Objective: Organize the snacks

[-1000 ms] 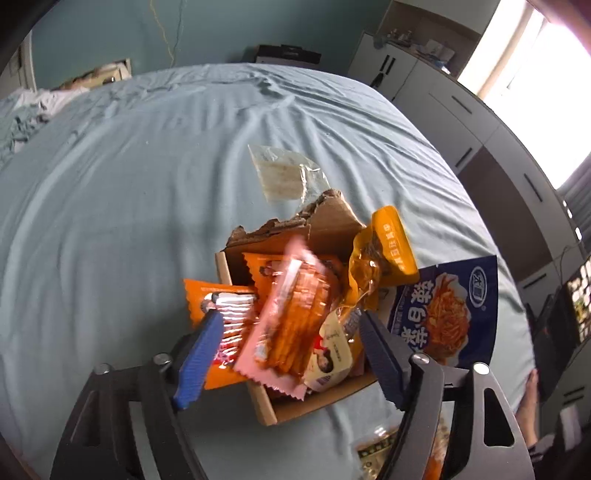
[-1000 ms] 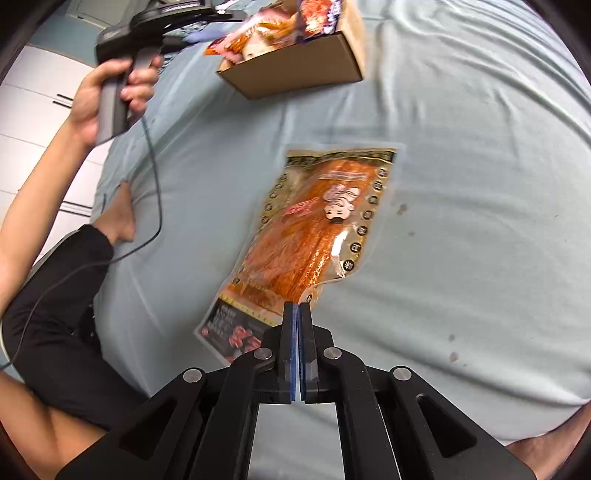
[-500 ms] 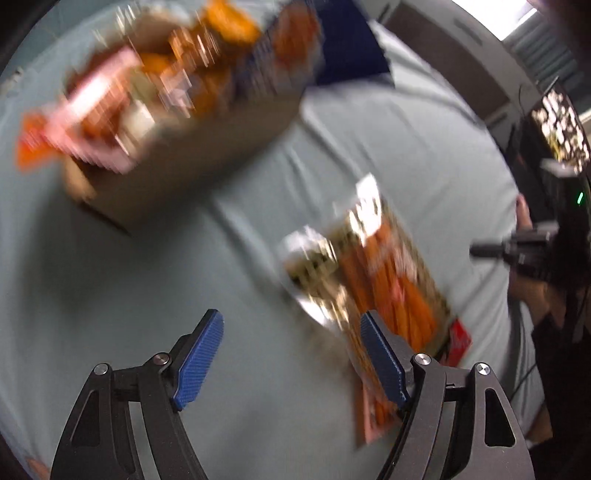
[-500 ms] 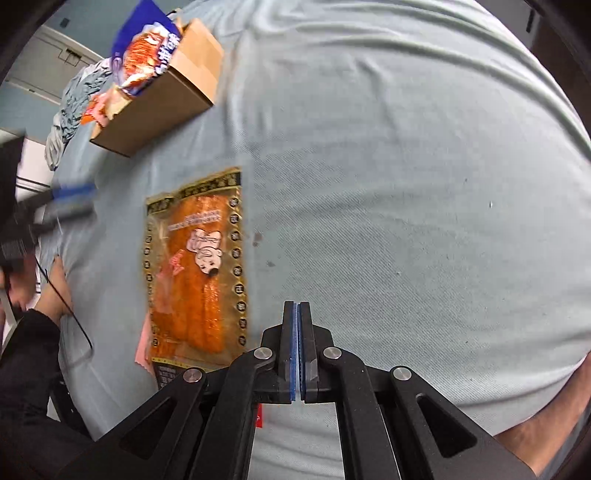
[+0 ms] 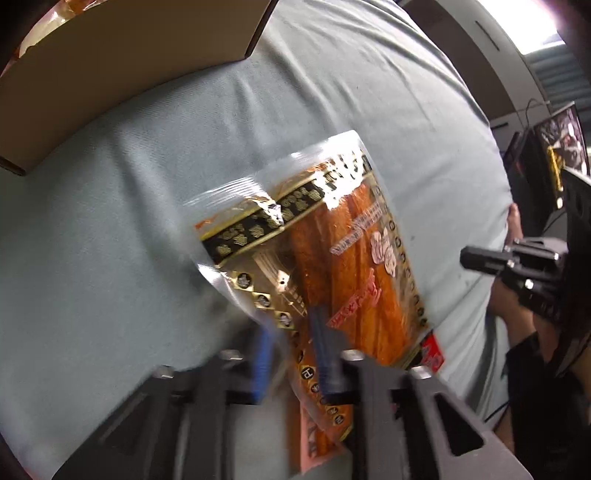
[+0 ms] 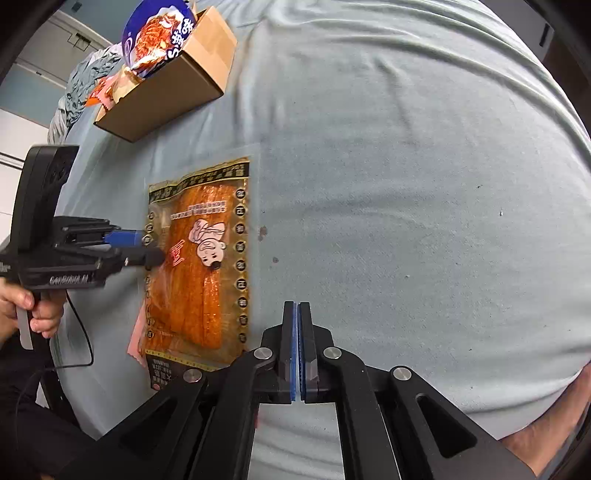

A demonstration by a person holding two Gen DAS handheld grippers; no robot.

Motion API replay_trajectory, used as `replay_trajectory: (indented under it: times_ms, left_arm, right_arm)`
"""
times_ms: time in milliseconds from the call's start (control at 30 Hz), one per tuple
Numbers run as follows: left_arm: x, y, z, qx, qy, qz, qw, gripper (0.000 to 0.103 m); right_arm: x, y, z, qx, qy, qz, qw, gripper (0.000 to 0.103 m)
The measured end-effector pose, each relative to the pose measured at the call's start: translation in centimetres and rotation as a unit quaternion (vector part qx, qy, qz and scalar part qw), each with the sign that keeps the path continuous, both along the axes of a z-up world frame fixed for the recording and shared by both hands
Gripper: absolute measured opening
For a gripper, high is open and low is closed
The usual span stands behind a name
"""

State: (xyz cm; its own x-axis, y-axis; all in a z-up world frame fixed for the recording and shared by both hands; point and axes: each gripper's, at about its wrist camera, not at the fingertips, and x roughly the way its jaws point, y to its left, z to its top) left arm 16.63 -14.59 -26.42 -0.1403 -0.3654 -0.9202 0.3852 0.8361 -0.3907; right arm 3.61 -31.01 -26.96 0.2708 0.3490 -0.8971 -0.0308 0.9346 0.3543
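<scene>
A long orange snack packet (image 5: pixel 351 266) (image 6: pixel 199 266) with a gold-and-black border lies flat on the pale blue bed sheet. My left gripper (image 5: pixel 291 325) (image 6: pixel 147 247) is at the packet's long edge with its blue pads blurred. Its jaws are closing, and the packet's border sits between them. That edge curls up slightly. My right gripper (image 6: pixel 297 306) is shut on nothing and hovers just beyond the packet's other long edge; it shows as a black tip (image 5: pixel 467 256) in the left wrist view. The cardboard box (image 6: pixel 166 96) (image 5: pixel 129 62) full of snacks stands farther up the bed.
A blue noodle bag (image 6: pixel 159 29) sticks out of the box. A pink wrapper (image 6: pixel 135 339) peeks from under the orange packet. A person's hand (image 6: pixel 40 310) holds the left gripper's handle. A monitor (image 5: pixel 561 140) and cupboards stand beyond the bed's edge.
My left gripper swung down from above the box to the orange packet and its jaws narrowed from wide open onto the packet's edge. My right gripper stayed shut and shifted slightly.
</scene>
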Motion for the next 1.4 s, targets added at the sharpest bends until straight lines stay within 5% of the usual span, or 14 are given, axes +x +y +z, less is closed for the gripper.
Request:
replay_trajectory:
  times_ms: [233,433,633,767,933,1067,1100,1167,1233,1400]
  left_arm:
    - [-1.0,0.7,5.1,-0.039,-0.038,0.022,0.9983,0.000]
    - [-1.4,3.4,14.4,-0.120,-0.084,0.045,0.9882,0.000]
    - [-0.8,7.4,18.6,-0.128,-0.128,0.080,0.9802,0.000]
    - [-1.2,10.5,19.5,-0.116,-0.143,0.097,0.9781,0.000]
    - [-1.3,13.7,20.1,-0.100,-0.162,0.110,0.9755,0.000]
    - [-0.8,15.9,20.2,-0.093,-0.171,0.127,0.9728,0.000]
    - [-0.7,16.4,20.2,-0.091,-0.173,0.131,0.9720,0.000]
    - [-0.6,16.9,20.4,-0.090,-0.174,0.139,0.9708,0.000]
    - [-0.5,17.4,20.9,-0.091,-0.178,0.147,0.9687,0.000]
    - [-0.1,17.6,22.5,-0.096,-0.202,0.154,0.9623,0.000]
  right_arm:
    - [0.3,0.7,-0.7,0.001,0.010,0.015,1.000,0.000]
    - [-0.1,2.3,-1.8,0.024,0.065,0.003,0.998,0.000]
    - [0.4,6.5,-2.8,0.065,0.129,-0.033,0.989,0.000]
    - [1.0,8.5,-3.3,0.099,0.136,-0.091,0.981,0.049]
    - [2.0,11.8,-3.8,0.056,0.126,-0.095,0.986,0.056]
    - [3.6,15.8,-4.3,-0.016,0.122,-0.088,0.989,0.098]
    - [4.0,16.8,-4.4,-0.038,0.121,-0.084,0.988,0.101]
    - [4.8,19.5,-4.6,-0.108,0.111,-0.050,0.987,0.101]
    - [4.9,20.6,-3.9,-0.128,0.078,-0.034,0.988,0.096]
    - [5.2,20.5,-2.6,-0.112,0.071,0.013,0.991,0.043]
